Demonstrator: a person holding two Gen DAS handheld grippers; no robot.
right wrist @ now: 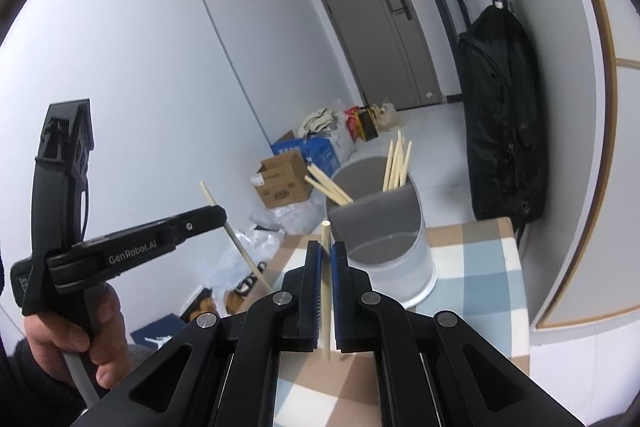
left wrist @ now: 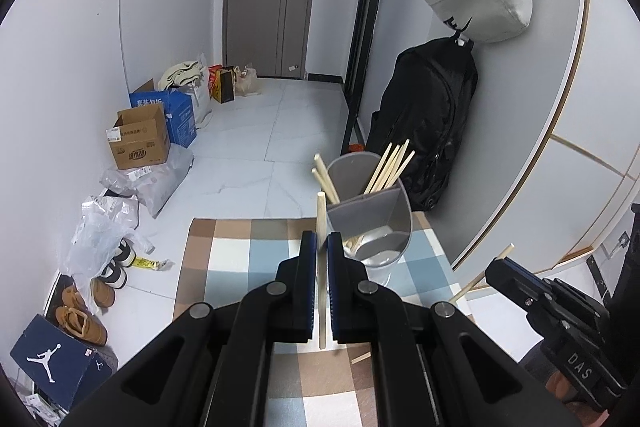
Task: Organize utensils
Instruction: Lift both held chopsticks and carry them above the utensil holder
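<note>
**Chopsticks pinched in both tongs, holder waiting just beyond**

Chopsticks come first, nearest each lens. The left gripper point(left wrist: 322, 247) is clamped on one pale wooden chopstick point(left wrist: 321, 267), held upright between its blue-lined jaws, both ends standing free of the pads. The right gripper point(right wrist: 327, 255) likewise pinches a second chopstick point(right wrist: 327, 287), round-ended and slim, roughly vertical. Gripping near mid-length probably keeps each stick from pivoting and lets the lower tip be steered down into an opening.

Below them lies a checked tablecloth point(left wrist: 224, 255) in brown, blue and white squares, soft-looking and matte. One loose stick point(left wrist: 362, 357) rests on it near the left jaws.

Just past the fingertips stands the utensil holder point(left wrist: 396, 227), a grey cylinder with smooth walls and a flat divider across its mouth. One compartment already holds a bundle of chopsticks point(left wrist: 390, 167) leaning outward; a few more lean over the rim on the left side.

Farther off, cardboard boxes point(left wrist: 140, 139) sit on the tiled floor, and a black backpack point(left wrist: 432, 115) hangs against the wall.
</note>
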